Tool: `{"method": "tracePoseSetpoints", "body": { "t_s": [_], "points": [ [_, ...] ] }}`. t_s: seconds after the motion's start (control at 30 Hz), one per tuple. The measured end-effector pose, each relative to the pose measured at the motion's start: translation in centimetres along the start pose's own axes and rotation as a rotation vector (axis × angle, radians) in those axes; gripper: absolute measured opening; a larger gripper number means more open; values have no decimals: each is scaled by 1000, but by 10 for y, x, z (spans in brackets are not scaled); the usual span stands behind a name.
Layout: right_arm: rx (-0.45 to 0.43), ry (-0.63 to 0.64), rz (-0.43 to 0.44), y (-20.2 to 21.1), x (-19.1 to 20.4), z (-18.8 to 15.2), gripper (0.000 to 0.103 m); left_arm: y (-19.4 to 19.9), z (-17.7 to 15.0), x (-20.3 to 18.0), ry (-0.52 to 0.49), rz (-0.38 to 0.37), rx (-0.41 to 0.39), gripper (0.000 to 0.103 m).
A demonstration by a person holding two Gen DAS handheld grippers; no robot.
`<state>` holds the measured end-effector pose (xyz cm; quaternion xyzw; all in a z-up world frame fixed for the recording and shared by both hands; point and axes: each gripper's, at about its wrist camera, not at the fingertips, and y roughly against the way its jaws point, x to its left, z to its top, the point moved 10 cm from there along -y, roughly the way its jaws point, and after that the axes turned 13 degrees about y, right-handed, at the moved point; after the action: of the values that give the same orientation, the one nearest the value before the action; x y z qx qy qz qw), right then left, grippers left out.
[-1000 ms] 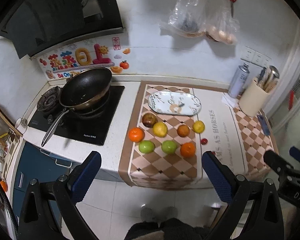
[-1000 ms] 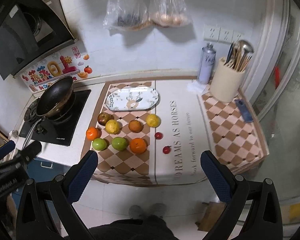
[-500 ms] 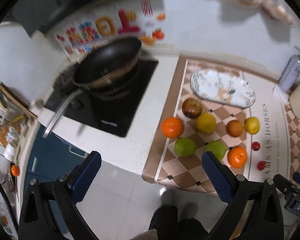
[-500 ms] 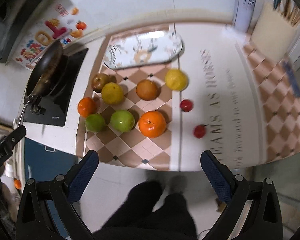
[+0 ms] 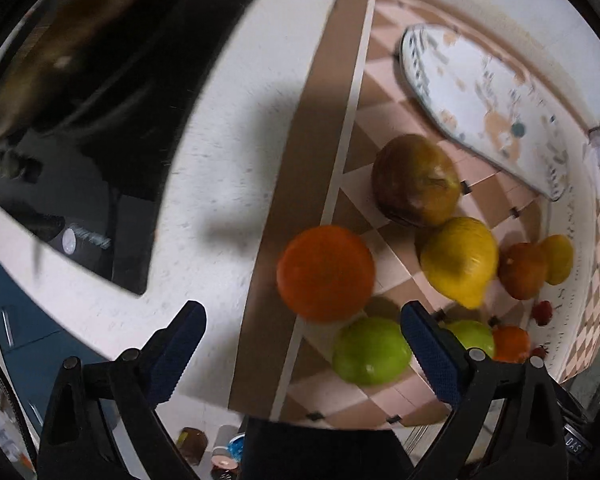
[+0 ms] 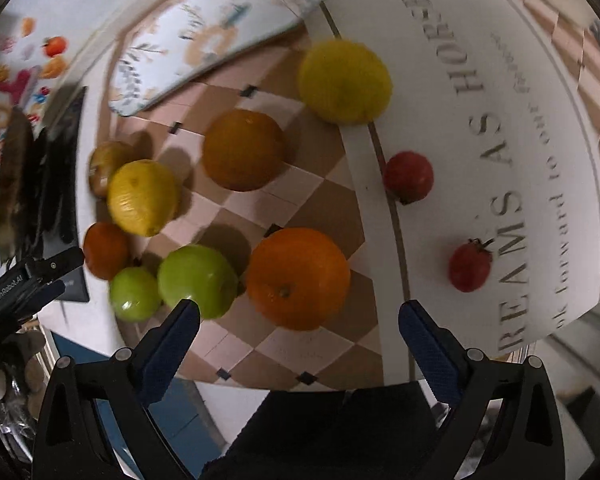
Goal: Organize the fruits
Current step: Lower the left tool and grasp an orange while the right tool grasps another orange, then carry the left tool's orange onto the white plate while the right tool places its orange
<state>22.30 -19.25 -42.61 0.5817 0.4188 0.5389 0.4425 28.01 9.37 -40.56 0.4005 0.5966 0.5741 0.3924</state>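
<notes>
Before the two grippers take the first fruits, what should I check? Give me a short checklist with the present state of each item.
1. Left gripper open and holding nothing: ok.
2. Right gripper open and holding nothing: ok.
3. Left target between the fingers' line: the small orange sits just ahead of the gap, centred: ok.
4. Right target in line: the large orange lies ahead of the gap: ok.
5. Room beside the targets: a green apple touches or nearly touches the large orange, and another green apple lies close by the small orange: not ok.
6. Plate free to receive fruit: nothing on its visible part: ok.
</notes>
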Motion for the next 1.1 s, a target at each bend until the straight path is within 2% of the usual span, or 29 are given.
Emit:
{"method": "tracePoseSetpoints", "body": {
  "t_s": [0.13, 0.3, 0.4, 0.43, 0.47, 0.53, 0.6, 0.7, 0.93, 1.1],
  "points": [
    [31, -61, 15, -19, -4, 1, 101, -21, 2, -11, -42, -3, 58, 100],
    [42, -112, 28, -34, -3, 4, 101, -28, 0, -23, -95, -10, 77, 99],
    [33, -146, 41, -35, -4, 8, 98, -30, -2, -30, -132, 0, 83, 78],
    [31, -151, 40, -34, -5, 9, 97, -31, -4, -32, -146, -4, 89, 67],
    [31, -155, 36, -34, -5, 10, 95, -32, -6, -34, -152, -5, 92, 64],
    [32, -168, 32, -33, -5, 9, 90, -29, -7, -36, -168, -6, 70, 64],
    [41, -176, 39, -34, -7, 10, 71, -28, -8, -38, -183, -3, 55, 63],
    [47, -191, 61, -37, -9, 7, 66, -25, -10, -43, -201, 6, 36, 63],
    [18, -143, 10, -34, -4, 4, 66, -19, -16, -49, -218, 13, 12, 63],
    [-27, -99, 6, -7, 2, 14, 65, 16, -14, -46, -211, -24, -24, 63]
  ]
}}
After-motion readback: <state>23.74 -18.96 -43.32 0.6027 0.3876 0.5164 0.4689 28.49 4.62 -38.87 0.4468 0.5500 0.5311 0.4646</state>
